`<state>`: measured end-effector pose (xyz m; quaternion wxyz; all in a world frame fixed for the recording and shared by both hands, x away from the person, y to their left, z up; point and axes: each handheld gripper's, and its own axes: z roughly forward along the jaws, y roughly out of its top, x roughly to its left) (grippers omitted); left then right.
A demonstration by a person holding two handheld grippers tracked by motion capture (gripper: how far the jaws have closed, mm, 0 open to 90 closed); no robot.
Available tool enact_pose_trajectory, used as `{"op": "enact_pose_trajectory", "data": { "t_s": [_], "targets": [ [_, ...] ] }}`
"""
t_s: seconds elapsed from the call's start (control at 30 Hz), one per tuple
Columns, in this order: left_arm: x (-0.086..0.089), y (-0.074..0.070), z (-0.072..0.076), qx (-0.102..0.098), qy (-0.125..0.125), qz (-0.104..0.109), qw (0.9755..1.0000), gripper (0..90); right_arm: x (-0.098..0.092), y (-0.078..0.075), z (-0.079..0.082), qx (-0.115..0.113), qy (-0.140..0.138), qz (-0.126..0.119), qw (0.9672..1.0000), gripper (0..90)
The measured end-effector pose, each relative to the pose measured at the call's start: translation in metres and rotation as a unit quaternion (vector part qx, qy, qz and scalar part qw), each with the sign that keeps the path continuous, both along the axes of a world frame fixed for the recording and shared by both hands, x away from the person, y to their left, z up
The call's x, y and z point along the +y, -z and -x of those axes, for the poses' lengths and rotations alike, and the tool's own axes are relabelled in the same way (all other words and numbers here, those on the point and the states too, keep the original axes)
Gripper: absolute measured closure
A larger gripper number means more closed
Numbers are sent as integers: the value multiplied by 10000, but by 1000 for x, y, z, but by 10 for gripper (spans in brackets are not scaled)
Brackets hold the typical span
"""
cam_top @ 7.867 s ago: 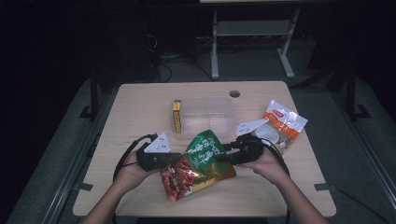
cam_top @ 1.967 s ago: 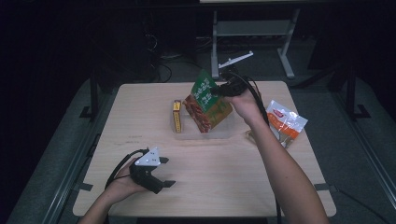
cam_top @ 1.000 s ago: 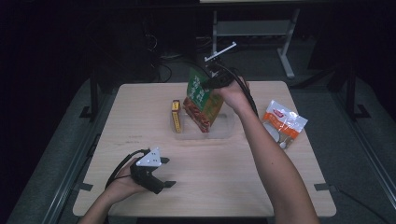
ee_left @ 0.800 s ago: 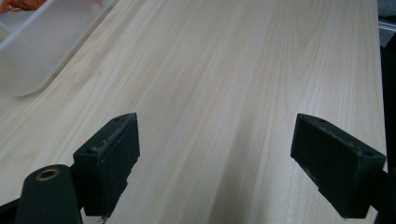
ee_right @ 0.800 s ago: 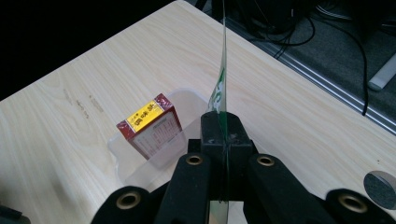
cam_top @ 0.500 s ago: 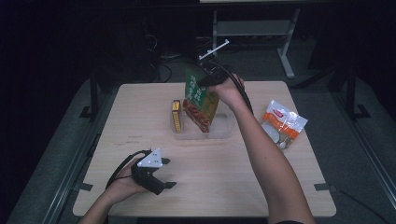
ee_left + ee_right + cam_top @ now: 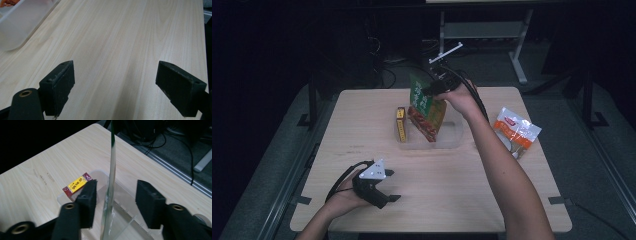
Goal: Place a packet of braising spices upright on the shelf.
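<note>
Snack bag (image 7: 426, 107) upright in tub (image 7: 453, 135) — tongs (image 7: 115, 195) parted

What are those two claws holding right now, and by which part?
Nothing. The right claw has just opened, its pads off the green snack bag's top edge between them; the left claw gapes over bare table.

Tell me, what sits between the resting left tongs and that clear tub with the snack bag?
Nothing: in the high view, only bare wooden table separates the left tongs from the clear tub. The left gripper view shows the same plain wood.
</note>
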<state>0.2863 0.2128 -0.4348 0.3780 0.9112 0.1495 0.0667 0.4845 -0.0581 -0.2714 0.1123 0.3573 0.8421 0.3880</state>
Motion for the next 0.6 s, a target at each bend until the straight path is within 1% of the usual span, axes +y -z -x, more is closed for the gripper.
{"op": "enact_pose_trajectory", "data": {
  "t_s": [0.07, 0.1, 0.13, 0.17, 0.2, 0.23, 0.27, 0.33, 0.37, 0.4, 0.47, 0.57, 0.6],
  "targets": [
    [0, 0, -1, -15, 9, -9, 10000, 152, -4, 0, 3, -13, 2, -23, 10000, 482],
    [0, 0, -1, -11, 9, -15, 10000, 152, -5, 0, 5, -4, -10, -22, 10000, 508],
    [0, 0, -1, -9, 9, -22, 10000, 152, -7, 0, 7, -20, -12, -8, 10000, 574],
    [0, 0, 0, -7, 6, -22, 10000, 153, -10, 0, 9, -75, -27, -30, 10000, 580],
    [-1, 1, 0, -1, 1, -15, 10000, 153, -12, 0, 10, -40, -39, -43, 10000, 632],
    [-1, 1, 0, 10, -5, -14, 10000, 153, -14, 1, 11, 22, -113, -39, 9999, 665],
    [-1, 1, 0, 24, -15, -9, 10000, 153, -15, 2, 12, 63, -127, -26, 9999, 686],
    [-1, 1, 0, 20, -27, 1, 10000, 153, -17, 3, 13, 69, -150, 14, 9999, 809],
    [-1, 1, 0, 30, -37, 5, 10000, 153, -18, 4, 12, 67, -154, -22, 9999, 862],
    [-1, 1, 0, 30, -37, 0, 10000, 153, -18, 4, 12, 20, -129, -20, 9999, 897],
    [-1, 1, 0, 32, -26, 3, 10000, 153, -18, 3, 11, 45, -157, -29, 9999, 899],
    [0, 1, -1, 6, -17, -3, 10000, 153, -12, 1, 9, 44, -158, 36, 9999, 900],
    [0, 1, -1, 9, -22, -2, 10000, 153, -8, 0, 8, 8, -168, 96, 9998, 900]
  ]
}}
